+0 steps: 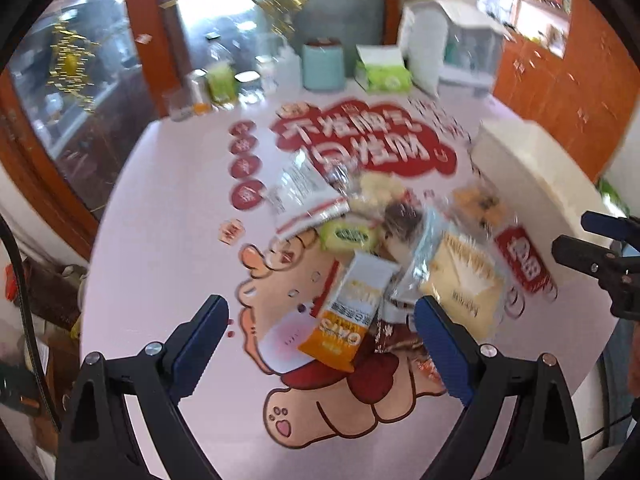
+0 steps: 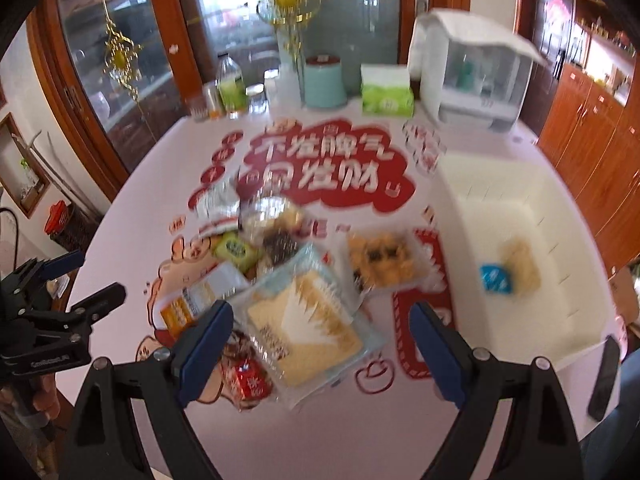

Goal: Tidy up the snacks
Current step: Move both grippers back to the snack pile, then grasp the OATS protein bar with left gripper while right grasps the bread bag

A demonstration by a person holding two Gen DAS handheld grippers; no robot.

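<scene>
A pile of snack packets lies in the middle of the pink printed table (image 1: 168,264). My left gripper (image 1: 320,344) hangs open over its near side, above an orange-and-white oats packet (image 1: 348,312), with nothing between the fingers. My right gripper (image 2: 322,348) is open too, just above a large beige-and-blue biscuit pack (image 2: 308,324), gripping nothing. A clear tray of cookies (image 2: 380,264), a green packet (image 2: 236,250) and a small red packet (image 2: 250,380) lie around it. The white bin (image 2: 520,208) to the right holds a blue packet (image 2: 496,278) and a pale snack (image 2: 522,264).
A teal canister (image 2: 324,80), a green tissue box (image 2: 386,98), a white appliance (image 2: 472,72) and bottles (image 2: 231,80) line the far table edge. A dark flat object (image 2: 606,376) lies beside the bin. Wooden cabinets (image 2: 592,140) stand to the right. The other gripper (image 2: 100,274) is at the left.
</scene>
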